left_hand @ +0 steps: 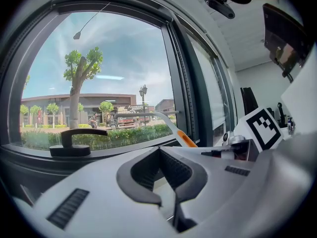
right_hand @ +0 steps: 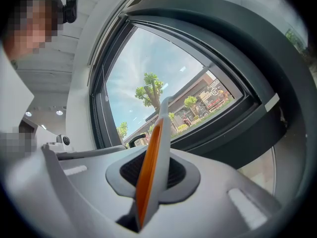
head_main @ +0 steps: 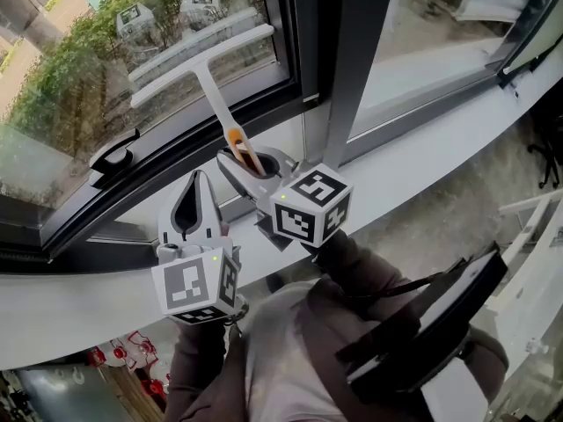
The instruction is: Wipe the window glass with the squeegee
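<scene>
A: Colour of squeegee [head_main: 211, 82]?
B: White, orange strip on the grip.
A: And left gripper [head_main: 197, 179], right gripper [head_main: 253, 158]?
B: Light grey, dark grey pads [left_hand: 148, 170]; marker cubes [head_main: 310, 205] black-and-white squares.
A: And window frame [head_main: 312, 51]?
B: Dark grey; window handle [head_main: 114, 155] black, sill [head_main: 422, 143] white.

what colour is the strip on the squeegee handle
Orange, on the white squeegee handle; clearest in the right gripper view.

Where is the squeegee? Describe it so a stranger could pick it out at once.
Start at the big left window pane with greenery behind it. Before its lower part stands the squeegee, a pale T-shaped tool whose stem runs down into the right gripper. Unlike the black window handle on the frame to its left, it is whitish with an orange grip.
</scene>
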`<action>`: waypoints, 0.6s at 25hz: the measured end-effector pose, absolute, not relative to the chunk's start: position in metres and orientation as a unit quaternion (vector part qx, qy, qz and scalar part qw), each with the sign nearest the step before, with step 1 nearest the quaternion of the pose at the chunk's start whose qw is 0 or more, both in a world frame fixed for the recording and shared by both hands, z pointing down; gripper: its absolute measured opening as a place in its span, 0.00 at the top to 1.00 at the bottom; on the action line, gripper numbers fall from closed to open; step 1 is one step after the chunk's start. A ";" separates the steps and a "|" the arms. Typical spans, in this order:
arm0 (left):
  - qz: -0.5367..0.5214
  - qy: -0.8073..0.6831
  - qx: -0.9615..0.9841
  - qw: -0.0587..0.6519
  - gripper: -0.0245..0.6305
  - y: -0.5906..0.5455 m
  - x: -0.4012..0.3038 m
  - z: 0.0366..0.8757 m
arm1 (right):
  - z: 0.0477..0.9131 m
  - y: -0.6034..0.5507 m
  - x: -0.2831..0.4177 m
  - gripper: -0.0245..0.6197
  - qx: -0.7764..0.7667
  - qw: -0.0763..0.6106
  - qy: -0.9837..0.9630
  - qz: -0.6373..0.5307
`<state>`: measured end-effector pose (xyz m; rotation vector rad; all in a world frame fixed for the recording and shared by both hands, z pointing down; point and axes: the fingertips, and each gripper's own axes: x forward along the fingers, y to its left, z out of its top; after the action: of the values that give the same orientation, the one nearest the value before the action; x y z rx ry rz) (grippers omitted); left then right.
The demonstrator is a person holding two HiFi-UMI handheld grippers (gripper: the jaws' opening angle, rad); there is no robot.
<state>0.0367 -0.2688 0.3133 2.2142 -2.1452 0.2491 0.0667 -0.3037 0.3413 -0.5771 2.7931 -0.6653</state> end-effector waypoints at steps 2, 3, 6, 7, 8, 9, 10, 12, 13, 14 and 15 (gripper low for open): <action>0.082 -0.692 0.716 0.025 0.96 -0.270 0.037 0.314 | 0.343 -0.303 0.067 0.91 -0.194 0.105 0.948 -0.229; 0.082 -0.692 0.717 0.026 0.96 -0.270 0.038 0.315 | 0.345 -0.303 0.067 0.91 -0.193 0.104 0.948 -0.231; 0.084 -0.690 0.718 0.027 0.96 -0.272 0.039 0.316 | 0.348 -0.303 0.067 0.91 -0.191 0.099 0.948 -0.235; 0.084 -0.690 0.719 0.027 0.96 -0.272 0.040 0.317 | 0.349 -0.302 0.066 0.91 -0.189 0.098 0.948 -0.236; 0.085 -0.689 0.719 0.027 0.96 -0.272 0.040 0.317 | 0.351 -0.302 0.066 0.92 -0.186 0.097 0.948 -0.239; 0.085 -0.689 0.719 0.028 0.96 -0.272 0.040 0.318 | 0.352 -0.301 0.066 0.92 -0.184 0.096 0.948 -0.241; 0.086 -0.688 0.720 0.028 0.96 -0.272 0.040 0.319 | 0.353 -0.301 0.066 0.92 -0.181 0.095 0.948 -0.244; 0.086 -0.685 0.723 0.028 0.96 -0.272 0.040 0.322 | 0.356 -0.300 0.066 0.92 -0.177 0.091 0.948 -0.250; 0.086 -0.685 0.723 0.028 0.96 -0.272 0.041 0.323 | 0.358 -0.299 0.066 0.92 -0.176 0.090 0.947 -0.252; 0.086 -0.685 0.723 0.029 0.96 -0.272 0.041 0.323 | 0.359 -0.299 0.066 0.92 -0.175 0.088 0.947 -0.254; 0.086 -0.686 0.722 0.030 0.96 -0.272 0.042 0.322 | 0.361 -0.299 0.066 0.92 -0.175 0.087 0.947 -0.256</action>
<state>0.0417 -0.2725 0.3224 2.2268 -2.1145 0.2646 0.0659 -0.2985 0.3607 -0.5210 2.8204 -0.7631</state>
